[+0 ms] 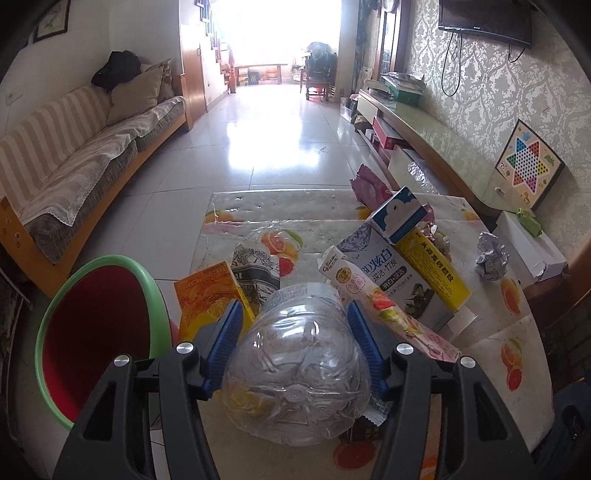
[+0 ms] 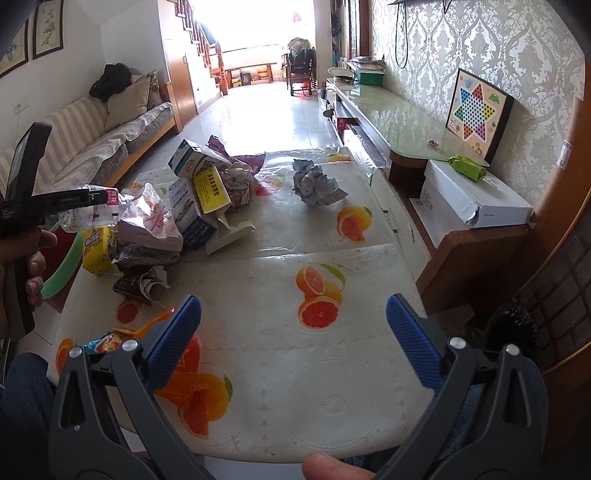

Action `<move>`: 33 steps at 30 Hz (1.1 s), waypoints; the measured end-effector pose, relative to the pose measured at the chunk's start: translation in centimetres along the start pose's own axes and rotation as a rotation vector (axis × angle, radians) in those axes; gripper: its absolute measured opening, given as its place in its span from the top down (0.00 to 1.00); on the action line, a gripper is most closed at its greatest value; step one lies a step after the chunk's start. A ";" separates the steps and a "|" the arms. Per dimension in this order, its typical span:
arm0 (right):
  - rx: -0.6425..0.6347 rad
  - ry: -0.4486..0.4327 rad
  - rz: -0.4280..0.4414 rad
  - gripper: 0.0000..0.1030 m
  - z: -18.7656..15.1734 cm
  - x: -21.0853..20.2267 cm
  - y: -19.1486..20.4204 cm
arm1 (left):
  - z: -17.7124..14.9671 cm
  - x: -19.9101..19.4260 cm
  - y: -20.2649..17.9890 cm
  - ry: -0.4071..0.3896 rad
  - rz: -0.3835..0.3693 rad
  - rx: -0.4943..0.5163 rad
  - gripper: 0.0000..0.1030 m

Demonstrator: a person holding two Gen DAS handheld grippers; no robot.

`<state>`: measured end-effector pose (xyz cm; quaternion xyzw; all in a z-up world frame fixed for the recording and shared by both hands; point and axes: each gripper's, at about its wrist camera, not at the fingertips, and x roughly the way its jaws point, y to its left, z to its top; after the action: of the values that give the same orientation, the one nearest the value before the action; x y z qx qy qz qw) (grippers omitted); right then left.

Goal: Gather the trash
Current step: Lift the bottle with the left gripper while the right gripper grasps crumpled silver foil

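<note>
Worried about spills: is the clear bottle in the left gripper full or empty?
Empty, it seems: the clear bottle, clamped by the left gripper, shows no liquid through its crumpled walls.

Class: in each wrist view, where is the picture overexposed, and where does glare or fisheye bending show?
Left wrist view: the far doorway is blown out white, glare streaks the floor tiles, and the sofa bows. Right wrist view: the doorway is blown out; the table edge curves.
</note>
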<state>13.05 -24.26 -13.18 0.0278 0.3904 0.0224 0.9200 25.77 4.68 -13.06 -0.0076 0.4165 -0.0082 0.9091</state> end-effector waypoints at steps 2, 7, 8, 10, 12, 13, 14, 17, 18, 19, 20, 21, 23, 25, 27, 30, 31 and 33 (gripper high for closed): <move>-0.023 -0.005 0.022 0.04 0.7 0.5 0.5 | -0.2 -0.9 0.1 -0.015 -0.004 -0.002 0.46; -0.076 -0.068 -0.026 0.04 4.2 3.2 0.3 | -0.8 -2.9 0.6 -0.048 -0.014 -0.009 0.46; -0.092 -0.083 -0.047 0.04 5.1 4.2 0.0 | -0.9 -3.3 0.7 -0.056 -0.020 -0.015 0.46; -0.122 -0.105 -0.047 0.04 7.0 6.4 -0.6 | -0.9 -4.3 0.9 -0.075 -0.028 -0.024 0.46; -0.154 -0.109 -0.077 0.04 8.6 9.0 -1.3 | -1.1 -5.1 1.1 -0.093 -0.036 -0.033 0.46; -0.160 -0.100 -0.093 0.04 9.5 10.3 -1.9 | -1.0 -5.5 1.2 -0.098 -0.041 -0.037 0.46; -0.157 -0.092 -0.103 0.04 10.3 11.5 -2.4 | -1.1 -6.0 1.2 -0.104 -0.046 -0.041 0.46; -0.137 -0.065 -0.076 0.04 12.3 14.4 -3.6 | -1.3 -7.3 1.4 -0.120 -0.060 -0.046 0.46; -0.152 -0.057 -0.065 0.04 12.7 15.4 -3.5 | -1.4 -7.6 1.4 -0.123 -0.065 -0.049 0.46; -0.174 -0.041 -0.066 0.04 12.9 16.4 -3.3 | -1.5 -7.9 1.5 -0.127 -0.068 -0.052 0.46; -0.191 -0.016 -0.065 0.04 13.0 17.5 -3.1 | -1.6 -8.2 1.6 -0.131 -0.070 -0.055 0.46; -0.204 0.007 -0.069 0.04 13.0 18.4 -2.9 | -1.6 -8.4 1.8 -0.134 -0.074 -0.059 0.46; -0.241 0.035 -0.072 0.04 12.8 19.9 -2.4 | -1.8 -9.0 2.0 -0.142 -0.078 -0.065 0.46; -0.274 0.066 -0.095 0.04 12.4 21.1 -1.9 | -1.7 -9.4 2.2 -0.147 -0.080 -0.064 0.46; -0.262 0.098 -0.099 0.04 12.2 21.9 -2.1 | -1.5 -9.7 2.3 -0.147 -0.080 -0.062 0.46; -0.265 0.096 -0.099 0.30 11.8 21.8 -1.8 | -1.4 -10.0 2.4 -0.148 -0.083 -0.056 0.46; -0.277 0.105 -0.111 0.43 11.7 21.9 -1.6 | -1.3 -10.0 2.5 -0.148 -0.083 -0.055 0.46; -0.272 0.116 -0.090 0.58 11.5 21.8 -1.5 | -1.3 -10.1 2.4 -0.149 -0.083 -0.051 0.46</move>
<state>36.48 -24.77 -21.00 -0.1161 0.4370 0.0353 0.8912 18.21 7.27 -6.25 -0.0488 0.3469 -0.0348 0.9360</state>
